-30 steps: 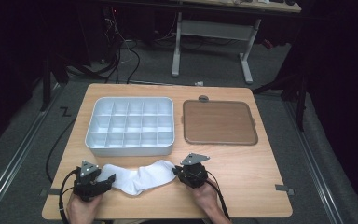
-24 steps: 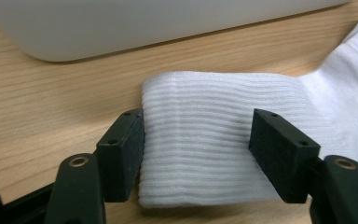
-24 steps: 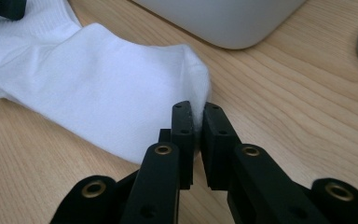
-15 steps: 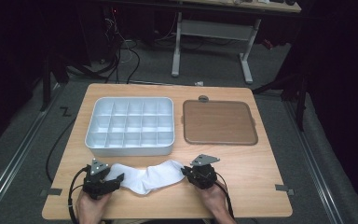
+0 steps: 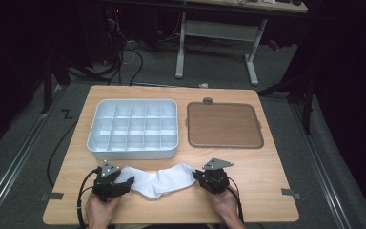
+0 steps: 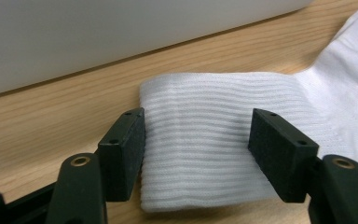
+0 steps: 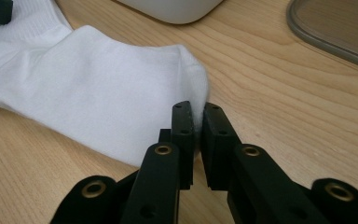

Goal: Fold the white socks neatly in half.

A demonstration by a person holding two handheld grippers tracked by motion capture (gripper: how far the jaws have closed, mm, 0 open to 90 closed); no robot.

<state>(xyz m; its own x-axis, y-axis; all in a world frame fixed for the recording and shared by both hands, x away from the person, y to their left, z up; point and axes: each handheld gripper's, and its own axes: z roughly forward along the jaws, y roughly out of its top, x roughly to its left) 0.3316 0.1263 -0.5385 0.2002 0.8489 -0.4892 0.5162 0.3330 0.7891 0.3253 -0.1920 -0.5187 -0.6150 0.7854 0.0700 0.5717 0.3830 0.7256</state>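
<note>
My right tool [image 7: 197, 122] is closed, pinching the toe edge of the white sock [image 7: 98, 98]. My left tool [image 6: 196, 154] stands wide open, its jaws flanking the sock's ribbed cuff [image 6: 200, 140] without gripping it. The sock [image 5: 159, 179] lies flat along the near edge of the wooden worktop [image 5: 267, 167], stretched between both tools. Just beyond it sits a white compartment tray [image 5: 133, 129]; to the tray's right lies a brown lid [image 5: 224, 125].
</note>
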